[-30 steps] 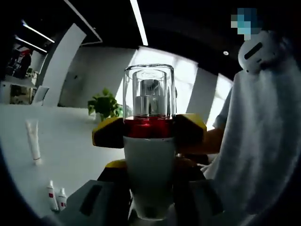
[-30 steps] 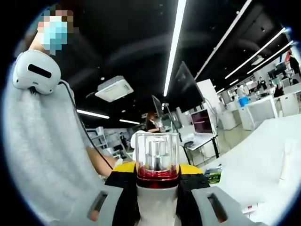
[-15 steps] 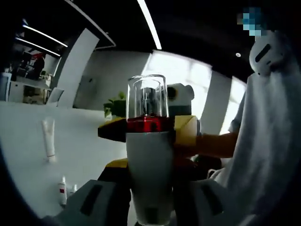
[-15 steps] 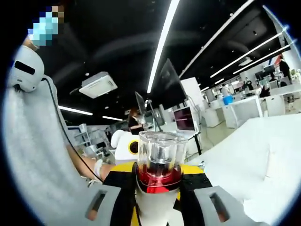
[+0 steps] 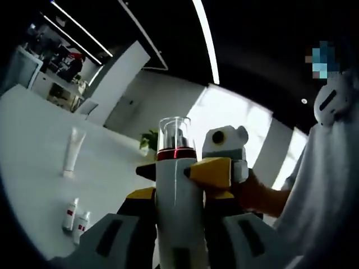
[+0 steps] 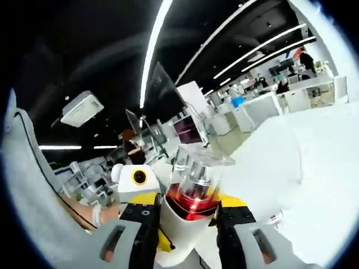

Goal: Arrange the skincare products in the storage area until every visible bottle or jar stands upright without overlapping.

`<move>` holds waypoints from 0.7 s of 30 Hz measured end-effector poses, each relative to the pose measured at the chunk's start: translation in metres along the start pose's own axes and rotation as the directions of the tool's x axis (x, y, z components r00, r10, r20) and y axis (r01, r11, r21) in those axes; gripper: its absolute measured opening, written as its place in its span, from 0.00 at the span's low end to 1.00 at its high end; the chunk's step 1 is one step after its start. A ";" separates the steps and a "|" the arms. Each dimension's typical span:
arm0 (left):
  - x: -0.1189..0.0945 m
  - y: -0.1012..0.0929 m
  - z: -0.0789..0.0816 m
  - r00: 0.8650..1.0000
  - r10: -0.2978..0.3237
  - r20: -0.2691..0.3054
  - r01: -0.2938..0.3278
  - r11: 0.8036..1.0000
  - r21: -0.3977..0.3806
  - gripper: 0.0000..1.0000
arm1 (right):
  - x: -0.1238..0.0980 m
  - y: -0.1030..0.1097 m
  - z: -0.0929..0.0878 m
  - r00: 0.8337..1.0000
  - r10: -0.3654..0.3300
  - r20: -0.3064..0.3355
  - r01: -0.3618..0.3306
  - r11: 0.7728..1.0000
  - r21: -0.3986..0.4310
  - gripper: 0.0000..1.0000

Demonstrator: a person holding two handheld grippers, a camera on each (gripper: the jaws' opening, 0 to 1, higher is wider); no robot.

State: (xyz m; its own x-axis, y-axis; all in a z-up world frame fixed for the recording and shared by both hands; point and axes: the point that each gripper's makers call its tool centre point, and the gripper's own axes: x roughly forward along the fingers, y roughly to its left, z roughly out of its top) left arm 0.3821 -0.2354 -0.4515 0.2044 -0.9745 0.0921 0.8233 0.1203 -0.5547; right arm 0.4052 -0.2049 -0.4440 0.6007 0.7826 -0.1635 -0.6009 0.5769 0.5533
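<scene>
my left gripper (image 5: 175, 190) and right gripper (image 6: 188, 216) both clamp the pump bottle (image 5: 175, 202) | frame centre, held above the white table (image 5: 33, 145) | long axis along my jaws, clear cap (image 6: 199, 168) pointing away | must come down base-first

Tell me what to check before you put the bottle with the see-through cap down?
1. Left gripper shut on the pump bottle: ok.
2. Right gripper shut on the same bottle: ok.
3. Clear cap on: ok.
4. Bottle upright: cannot tell, the views tilt.
5. Free spot on the white table: ok, bare near the white tube.
6. Two small tubes standing: cannot tell.
</scene>
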 end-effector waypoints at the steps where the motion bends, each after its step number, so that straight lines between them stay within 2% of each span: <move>1: 0.000 -0.001 -0.001 1.000 -0.001 -0.009 0.001 1.000 0.004 0.28 | 0.000 0.000 -0.001 1.000 0.004 0.002 -0.004 1.000 0.029 0.32; 4: 0.001 0.007 -0.008 0.997 0.052 -0.057 -0.049 0.997 0.058 0.28 | 0.000 -0.006 -0.008 0.999 -0.030 -0.016 0.032 0.994 0.101 0.31; 5: 0.002 0.007 -0.011 0.996 0.053 -0.072 -0.048 0.996 0.075 0.28 | 0.000 -0.008 -0.008 0.999 -0.037 -0.009 0.037 0.995 0.094 0.30; 9: 0.005 0.005 -0.017 0.992 0.063 -0.114 -0.047 0.990 0.136 0.28 | -0.004 -0.002 -0.010 0.999 -0.034 0.000 0.034 0.999 -0.025 0.27; 12: 0.007 0.005 -0.019 0.987 0.062 -0.146 -0.038 0.986 0.160 0.29 | -0.005 -0.001 -0.011 0.999 -0.046 -0.009 0.046 0.997 -0.055 0.26; 13: 0.007 0.005 -0.020 0.986 0.052 -0.160 -0.029 0.989 0.145 0.29 | -0.006 0.000 -0.011 0.999 -0.047 -0.006 0.047 0.997 -0.064 0.26; 14: 0.008 0.004 -0.022 0.981 0.034 -0.192 -0.010 0.992 0.128 0.29 | -0.007 0.001 -0.011 0.999 -0.047 -0.005 0.047 0.996 -0.070 0.26; 17: 0.008 0.005 -0.022 0.967 0.048 -0.248 0.003 0.979 0.202 0.29 | -0.008 0.001 -0.009 0.998 -0.058 0.008 0.059 0.992 -0.113 0.26; 21: 0.007 0.008 -0.016 0.959 0.060 -0.275 0.008 0.970 0.242 0.28 | -0.010 -0.003 -0.001 0.994 -0.101 0.034 0.105 0.976 -0.192 0.26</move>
State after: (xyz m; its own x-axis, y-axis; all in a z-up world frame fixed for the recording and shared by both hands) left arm 0.3814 -0.2438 -0.4681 0.1000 -0.9799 -0.1727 0.9285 0.1543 -0.3377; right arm 0.4006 -0.2145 -0.4446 0.6756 0.7122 -0.1908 -0.6243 0.6902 0.3658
